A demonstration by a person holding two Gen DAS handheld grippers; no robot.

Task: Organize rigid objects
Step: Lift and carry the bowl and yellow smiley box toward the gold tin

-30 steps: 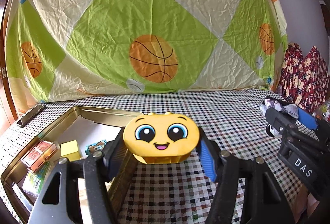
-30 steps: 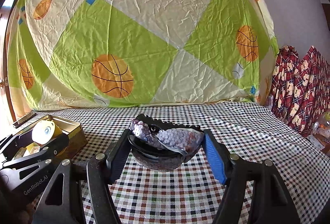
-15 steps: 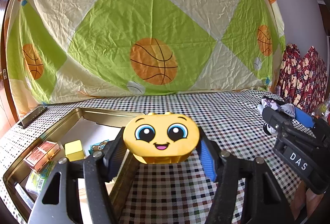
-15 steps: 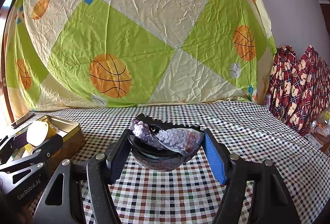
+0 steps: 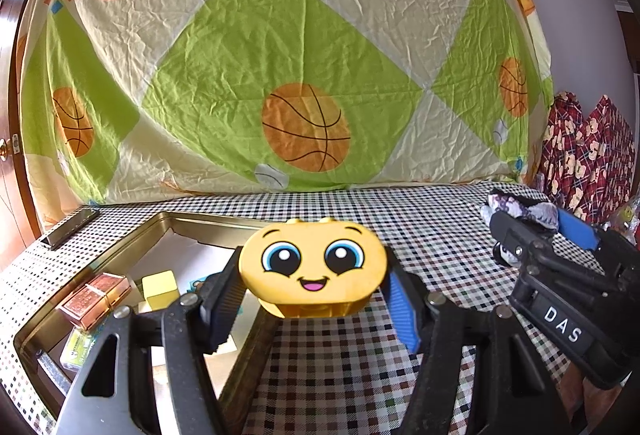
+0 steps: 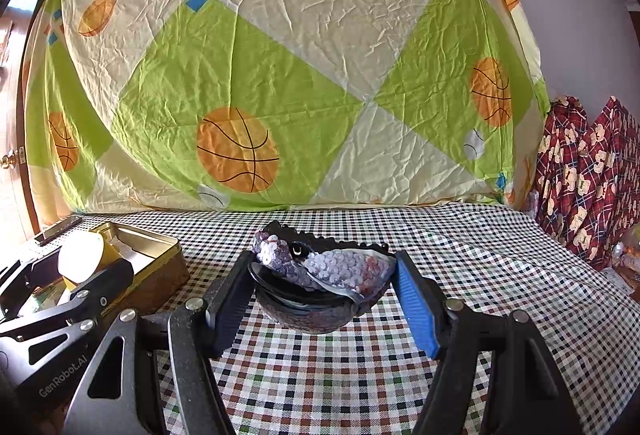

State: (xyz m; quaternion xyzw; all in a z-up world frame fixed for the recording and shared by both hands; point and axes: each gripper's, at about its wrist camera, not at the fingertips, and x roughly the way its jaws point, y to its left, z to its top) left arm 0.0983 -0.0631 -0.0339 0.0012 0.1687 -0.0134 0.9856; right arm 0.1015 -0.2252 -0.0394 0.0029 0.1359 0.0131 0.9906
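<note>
Left gripper (image 5: 314, 299) clamps yellow face box (image 5: 313, 267) over tin (image 5: 120, 259) edge; right gripper (image 6: 322, 295) at 3 o'clock clamps sequin clip (image 6: 320, 271).

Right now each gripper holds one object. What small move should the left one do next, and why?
Probably shift the left gripper a little to its left and lower. It is shut on the yellow smiley case, which hangs over the near right wall of the open gold tin, not yet over its floor, where the yellow cube lies.
</note>
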